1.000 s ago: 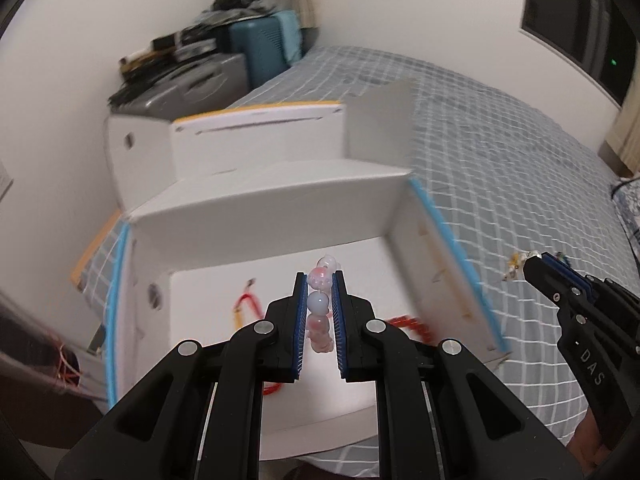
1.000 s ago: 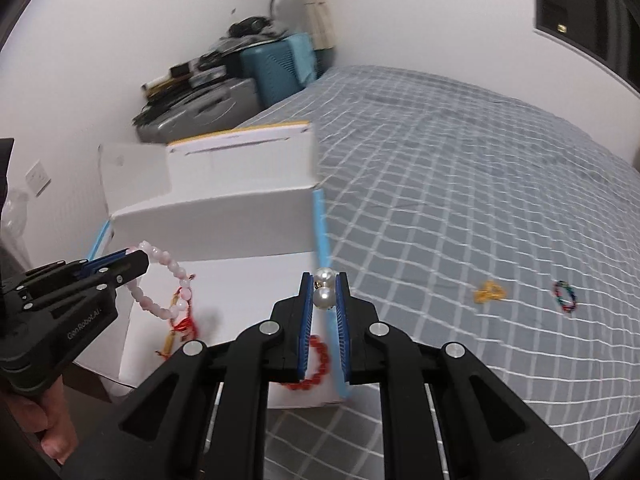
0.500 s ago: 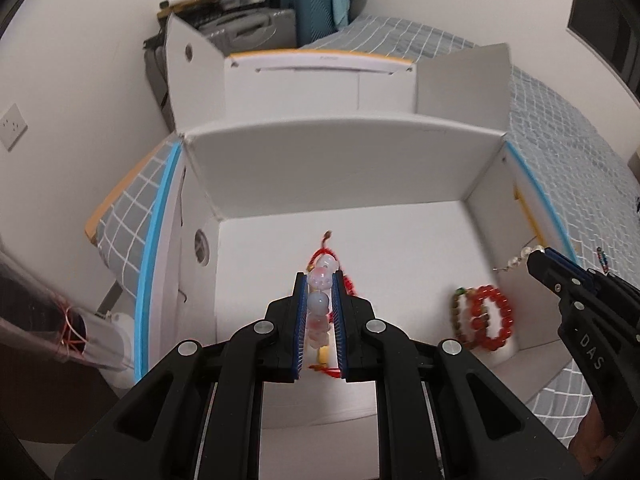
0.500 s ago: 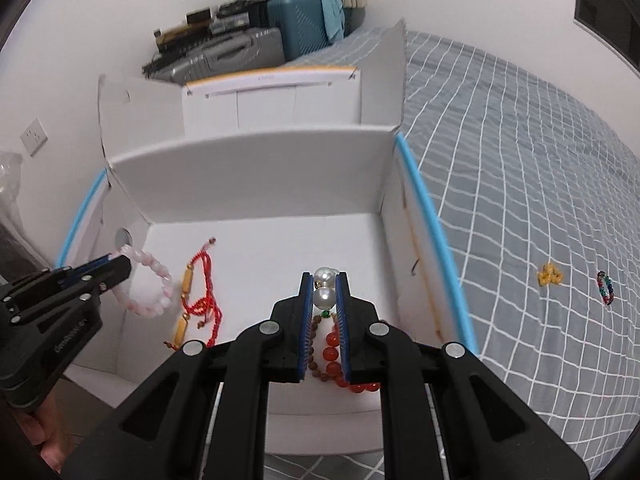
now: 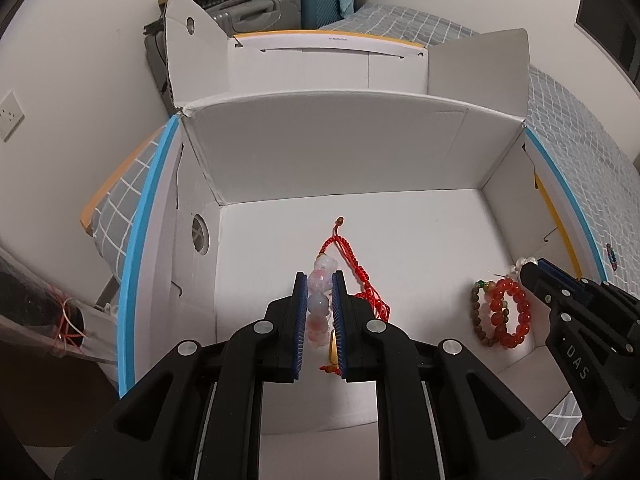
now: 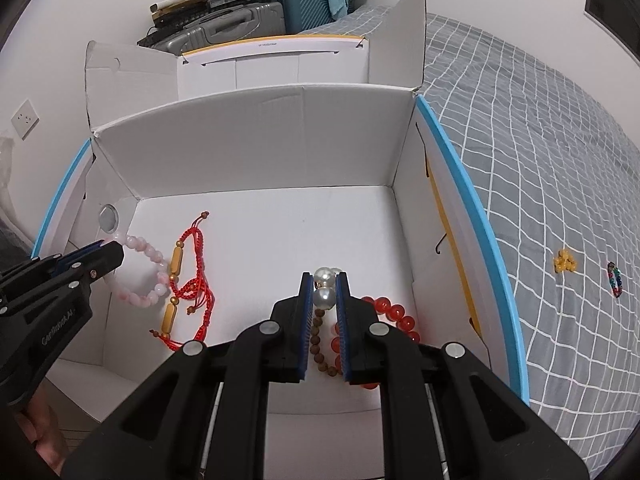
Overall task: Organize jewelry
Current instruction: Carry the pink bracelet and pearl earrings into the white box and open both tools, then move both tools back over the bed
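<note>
Currently I hold the pink bead bracelet [image 5: 319,304] clamped in the left gripper [image 5: 320,280] and the pearl bracelet [image 6: 325,286] clamped in the right gripper [image 6: 323,280] over the white cardboard box [image 6: 256,140], where a red cord bracelet [image 6: 192,280], a red bead bracelet [image 6: 396,316] and a brown bead bracelet [image 6: 318,344] already lie, while a yellow trinket [image 6: 565,261] and a multicolour bead bracelet [image 6: 614,279] wait on the bed [image 6: 540,140] far right.

Two matte black plastic grippers fill the lower frames. The left gripper [image 5: 320,312] and right gripper [image 6: 324,312] each carry two angular fingers lined with ribbed blue pads [image 5: 301,320], fixed by round silver screws [image 5: 263,325] at the joints. Pale metal rods run beneath, at bottom centre. White lettering reading "DAS" marks the right gripper's body at the right edge of the left view. Bare skin of a hand [image 6: 48,448] shows at lower left.
</note>
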The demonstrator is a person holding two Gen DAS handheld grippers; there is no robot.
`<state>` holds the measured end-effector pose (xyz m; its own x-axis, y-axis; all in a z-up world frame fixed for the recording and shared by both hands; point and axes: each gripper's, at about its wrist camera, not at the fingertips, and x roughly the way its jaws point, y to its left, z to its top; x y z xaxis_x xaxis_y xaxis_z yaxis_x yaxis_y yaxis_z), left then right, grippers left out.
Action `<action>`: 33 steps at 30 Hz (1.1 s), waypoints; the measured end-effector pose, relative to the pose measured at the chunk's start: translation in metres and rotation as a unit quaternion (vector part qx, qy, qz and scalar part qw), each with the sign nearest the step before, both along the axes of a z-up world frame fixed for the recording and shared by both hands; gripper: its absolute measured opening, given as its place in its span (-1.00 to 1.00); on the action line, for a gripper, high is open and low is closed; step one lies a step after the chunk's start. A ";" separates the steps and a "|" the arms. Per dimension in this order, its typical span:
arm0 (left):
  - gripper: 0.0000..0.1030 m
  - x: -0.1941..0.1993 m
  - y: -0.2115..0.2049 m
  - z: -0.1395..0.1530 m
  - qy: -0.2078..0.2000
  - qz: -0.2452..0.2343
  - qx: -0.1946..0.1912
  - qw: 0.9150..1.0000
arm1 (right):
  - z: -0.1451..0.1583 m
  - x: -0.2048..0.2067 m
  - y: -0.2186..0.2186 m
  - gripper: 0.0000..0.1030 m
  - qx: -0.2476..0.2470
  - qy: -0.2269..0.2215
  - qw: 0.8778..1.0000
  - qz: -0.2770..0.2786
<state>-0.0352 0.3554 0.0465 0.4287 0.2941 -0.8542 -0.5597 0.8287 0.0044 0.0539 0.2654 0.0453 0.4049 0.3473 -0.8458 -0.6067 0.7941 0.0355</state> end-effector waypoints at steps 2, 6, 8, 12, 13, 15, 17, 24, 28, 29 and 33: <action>-0.74 0.000 0.000 0.000 0.002 0.000 0.003 1.000 | -0.001 -0.001 0.000 -0.79 0.000 0.000 1.000 0.001; -0.74 -0.002 -0.001 0.003 0.001 0.002 0.008 1.000 | 0.000 -0.003 0.001 -0.78 0.000 -0.004 1.000 0.001; -0.71 -0.004 -0.002 0.005 0.000 0.005 0.011 1.000 | 0.003 -0.004 0.000 -0.77 0.001 -0.008 1.000 -0.001; -0.28 -0.009 -0.005 0.013 -0.012 0.009 0.018 1.000 | 0.013 -0.006 -0.006 0.05 0.016 -0.018 1.000 -0.007; -0.23 -0.010 -0.005 0.015 -0.014 0.009 0.019 1.000 | 0.016 -0.006 -0.008 0.12 0.020 -0.021 1.000 -0.010; 0.06 -0.013 -0.009 0.019 -0.023 0.009 0.021 0.999 | 0.024 -0.006 -0.015 0.28 0.030 -0.027 0.999 -0.013; 0.27 -0.014 -0.012 0.024 -0.030 0.007 0.023 0.999 | 0.031 -0.006 -0.022 0.40 0.034 -0.035 0.999 -0.017; 0.77 -0.011 -0.034 0.043 -0.052 -0.005 0.043 0.998 | 0.052 -0.001 -0.057 0.69 0.047 -0.061 0.996 -0.034; 0.87 -0.003 -0.056 0.053 -0.064 -0.021 0.051 0.996 | 0.063 0.002 -0.081 0.81 0.053 -0.075 0.995 -0.046; 0.88 -0.002 -0.060 0.055 -0.067 -0.025 0.051 0.996 | 0.064 0.002 -0.087 0.82 0.054 -0.079 0.994 -0.049; 0.89 0.011 -0.083 0.060 -0.078 -0.046 0.051 0.995 | 0.073 0.008 -0.115 0.85 0.051 -0.094 0.992 -0.065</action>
<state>-0.0245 0.2723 0.1066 0.5829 0.3291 -0.7429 -0.4822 0.8760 0.0096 0.0620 0.1509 0.1180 0.5983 0.3621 -0.7147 -0.5034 0.8639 0.0163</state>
